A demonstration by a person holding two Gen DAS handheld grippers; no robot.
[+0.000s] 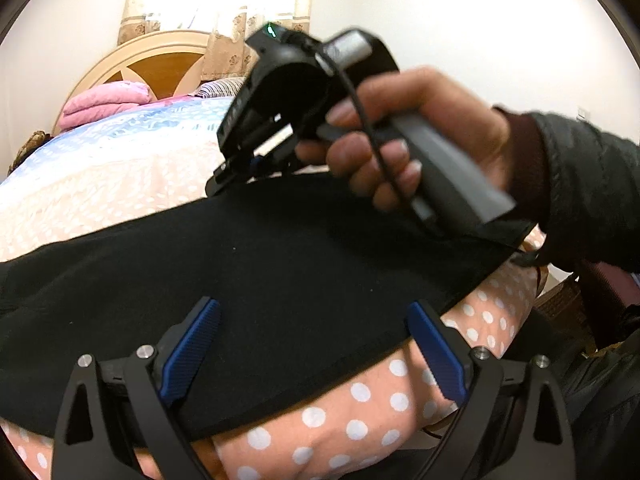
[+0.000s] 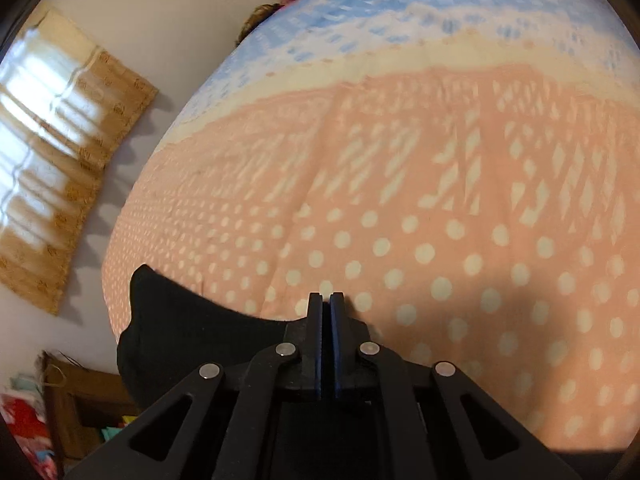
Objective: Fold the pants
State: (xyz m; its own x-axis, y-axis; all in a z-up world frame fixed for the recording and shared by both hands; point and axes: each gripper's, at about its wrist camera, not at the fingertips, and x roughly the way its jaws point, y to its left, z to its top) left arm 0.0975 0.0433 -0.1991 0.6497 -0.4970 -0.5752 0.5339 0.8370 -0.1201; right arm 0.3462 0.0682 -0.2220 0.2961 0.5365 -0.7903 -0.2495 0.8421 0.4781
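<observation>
Black pants (image 1: 248, 280) lie across a pink polka-dot bedspread (image 1: 360, 412). My left gripper (image 1: 312, 320) is open, its blue pads (image 1: 192, 352) spread over the near edge of the pants. In the left wrist view my right gripper (image 1: 224, 180), held in a hand, sits at the far edge of the pants. In the right wrist view my right gripper (image 2: 326, 300) has its jaws together, and the black pants (image 2: 188, 332) spread from it to the left; whether cloth is pinched between the pads is hidden.
The bed (image 2: 440, 200) stretches ahead, pink dotted then blue. A folded pink blanket (image 1: 108, 104) lies by the wooden headboard (image 1: 160, 60). Curtains (image 1: 224, 12) hang behind. A wooden shelf (image 2: 80, 400) stands beside the bed.
</observation>
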